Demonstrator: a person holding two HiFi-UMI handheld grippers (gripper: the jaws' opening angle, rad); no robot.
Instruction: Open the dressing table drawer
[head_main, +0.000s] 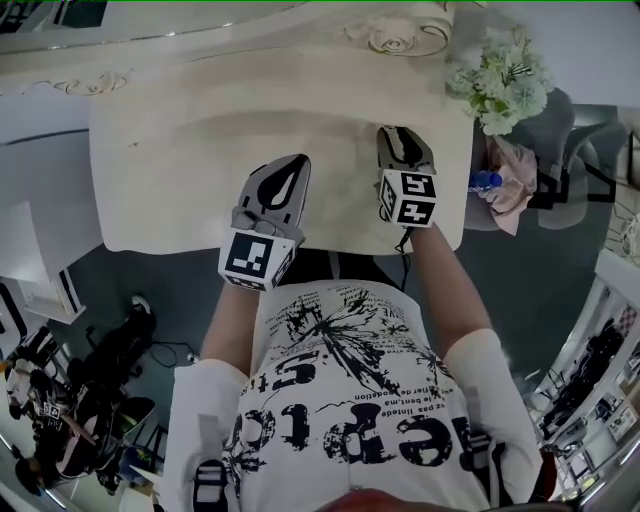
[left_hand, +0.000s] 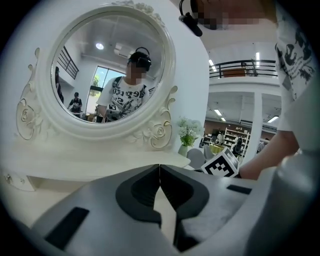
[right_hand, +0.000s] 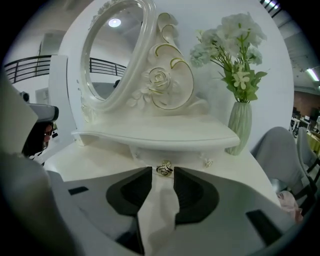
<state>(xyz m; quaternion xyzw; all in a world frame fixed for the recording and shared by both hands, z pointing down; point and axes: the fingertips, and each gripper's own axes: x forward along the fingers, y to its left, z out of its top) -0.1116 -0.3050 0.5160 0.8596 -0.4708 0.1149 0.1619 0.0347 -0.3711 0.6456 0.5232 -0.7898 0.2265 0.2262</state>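
Observation:
The white dressing table (head_main: 170, 170) carries a raised shelf (right_hand: 165, 134), and under it sits a small drawer (right_hand: 187, 156) with a gold and silver knob (right_hand: 164, 168). My right gripper (right_hand: 162, 173) is open and points at the drawer. The knob shows in the gap at its tips, and no pad presses on it. In the head view the right gripper (head_main: 396, 133) hangs over the table top's right part. My left gripper (left_hand: 159, 167) is shut on nothing, its tips touching. It hovers to the left over the table's near part (head_main: 296, 162).
An oval mirror (left_hand: 107, 70) in a carved frame stands at the table's back. A pale green vase of white flowers (right_hand: 241, 122) stands on the right end. A grey chair (right_hand: 282, 150) with pink cloth and a blue bottle (head_main: 483, 181) is beyond the right edge.

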